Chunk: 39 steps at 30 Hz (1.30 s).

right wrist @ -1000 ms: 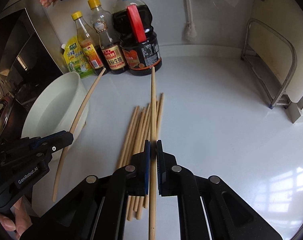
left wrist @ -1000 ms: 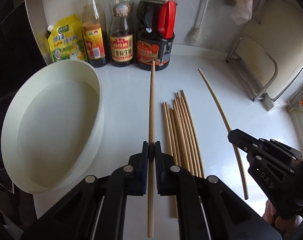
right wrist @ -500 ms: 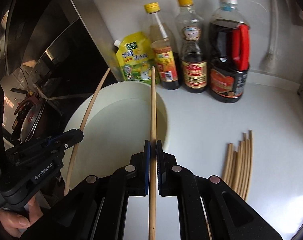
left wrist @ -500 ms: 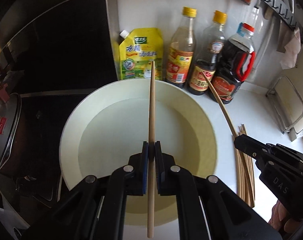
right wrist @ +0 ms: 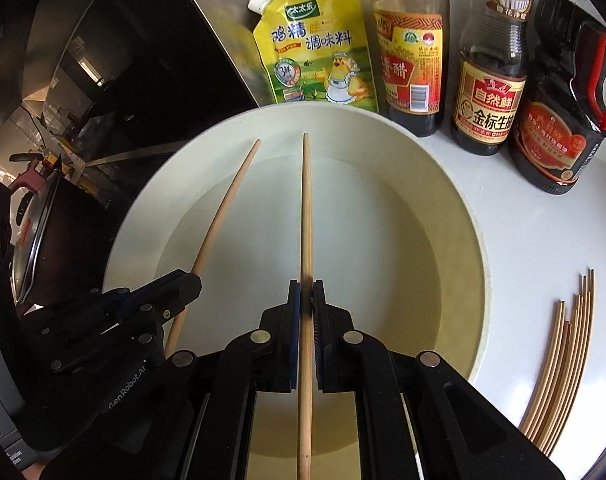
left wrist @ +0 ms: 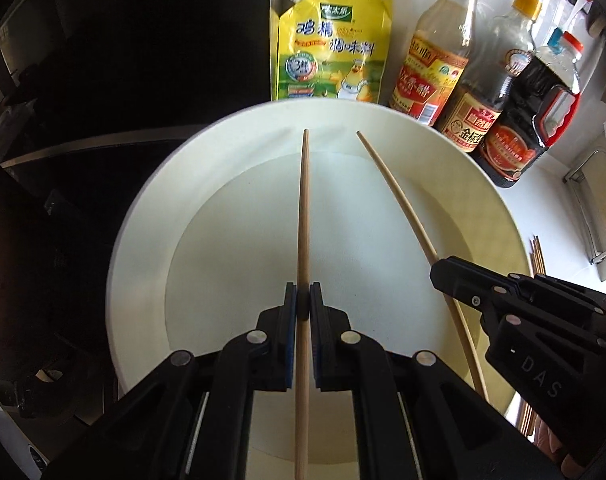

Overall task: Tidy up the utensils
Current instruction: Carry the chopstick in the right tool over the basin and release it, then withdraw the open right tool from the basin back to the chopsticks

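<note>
Wooden chopsticks are mid-transfer: the left gripper (left wrist: 301, 300) has its jaws pressed tight on one chopstick (left wrist: 303, 216), and the right gripper (right wrist: 306, 300) pinches a second chopstick (right wrist: 306, 216) the same way. Both sticks hang over the pale round basin (left wrist: 143, 208), tips aimed toward twelve o'clock, at the yellow seasoning pouch (left wrist: 331, 44) and the sauce bottles (right wrist: 489, 76) along the wall. Seen from the left wrist, the right gripper sits at about four o'clock, its stick slanting in toward the centre.

I judge the step in hand to be the drop-off into the basin, with the carry nearly done. The remaining chopsticks (right wrist: 563, 360) lie in a loose bundle on the white counter (right wrist: 543, 216) at four o'clock of the right wrist view, just beside the basin.

Next comes lowering the sticks and parting the jaws so they land flat inside the rim; whether the tips already touch the basin floor is hard to tell through the fisheye. Then it is back for the bundle.
</note>
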Each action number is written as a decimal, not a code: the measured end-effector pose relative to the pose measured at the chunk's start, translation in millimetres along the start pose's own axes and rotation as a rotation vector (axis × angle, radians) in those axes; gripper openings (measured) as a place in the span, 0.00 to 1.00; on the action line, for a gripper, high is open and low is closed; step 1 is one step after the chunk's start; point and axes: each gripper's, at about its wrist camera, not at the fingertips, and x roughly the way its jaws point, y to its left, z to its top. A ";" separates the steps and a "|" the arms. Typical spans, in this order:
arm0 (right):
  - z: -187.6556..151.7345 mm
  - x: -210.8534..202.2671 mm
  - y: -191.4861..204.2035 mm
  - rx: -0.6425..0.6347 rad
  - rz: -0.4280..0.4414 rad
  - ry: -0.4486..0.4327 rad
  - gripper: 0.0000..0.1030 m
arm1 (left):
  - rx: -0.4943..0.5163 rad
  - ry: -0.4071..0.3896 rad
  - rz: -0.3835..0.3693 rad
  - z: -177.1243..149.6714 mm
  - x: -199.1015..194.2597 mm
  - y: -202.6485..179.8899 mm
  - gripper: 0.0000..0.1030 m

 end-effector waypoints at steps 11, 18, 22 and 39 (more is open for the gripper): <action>-1.9 17.1 -7.9 0.020 -0.052 0.033 0.11 | -0.021 0.030 -0.011 3.0 14.5 5.8 0.24; -9.6 4.1 -5.7 0.002 -0.058 0.012 0.12 | -0.029 0.015 -0.003 5.5 6.2 9.0 0.27; -13.3 -1.9 -3.3 -0.002 -0.058 0.007 0.13 | -0.034 0.009 0.002 3.0 0.1 9.9 0.27; -42.0 -56.4 -0.5 -0.028 -0.072 -0.092 0.28 | -0.023 -0.094 0.018 -22.3 -50.0 0.9 0.49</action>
